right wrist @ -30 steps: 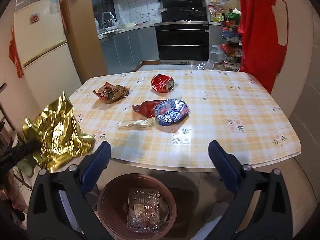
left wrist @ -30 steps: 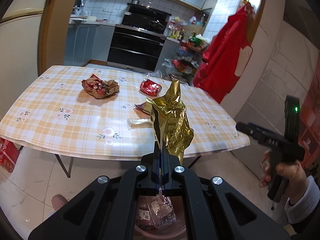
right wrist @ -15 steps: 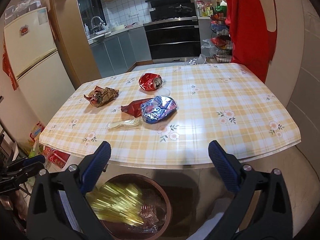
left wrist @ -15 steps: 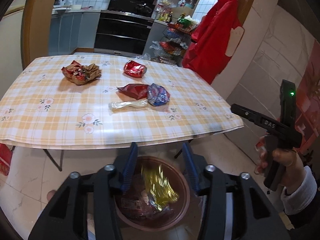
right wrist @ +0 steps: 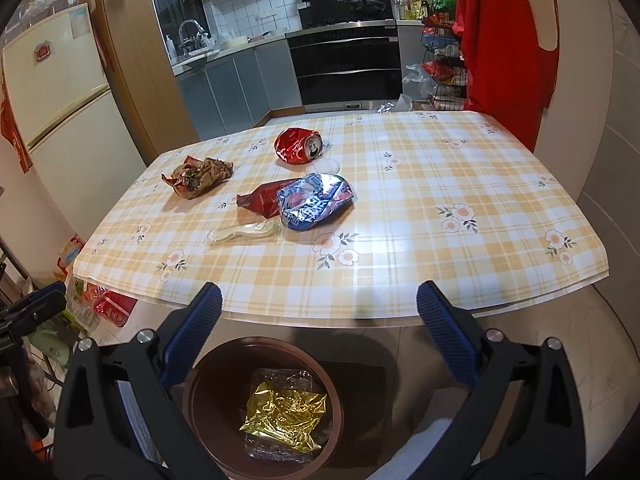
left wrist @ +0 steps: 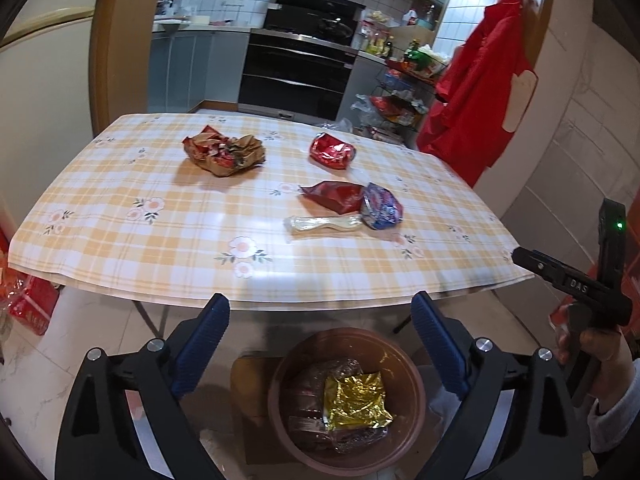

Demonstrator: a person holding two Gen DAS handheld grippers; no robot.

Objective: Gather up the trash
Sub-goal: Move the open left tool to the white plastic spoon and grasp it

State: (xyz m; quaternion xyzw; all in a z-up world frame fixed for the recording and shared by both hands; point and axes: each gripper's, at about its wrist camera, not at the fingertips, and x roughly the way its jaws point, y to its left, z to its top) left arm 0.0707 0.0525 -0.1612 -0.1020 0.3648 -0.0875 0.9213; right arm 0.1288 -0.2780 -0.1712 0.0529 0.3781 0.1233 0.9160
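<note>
While both tongs [left wrist: 320,344] [right wrist: 320,332] gape empty, left widening, crumpled gold wrapper [left wrist: 354,402] in brown bin [left wrist: 416,396].

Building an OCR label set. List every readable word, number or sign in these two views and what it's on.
"DAS": white letters on the right gripper, seen from the left wrist view.
Crushed red can: white print, too distorted to read.
Blue wrapper: print crumpled, unreadable.
Fridge stickers: too small.

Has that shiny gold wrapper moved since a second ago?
Yes. The gold wrapper was pinched up level with the table; now it lies down in the brown bin below the table's edge, free of the opening left claw.
</note>
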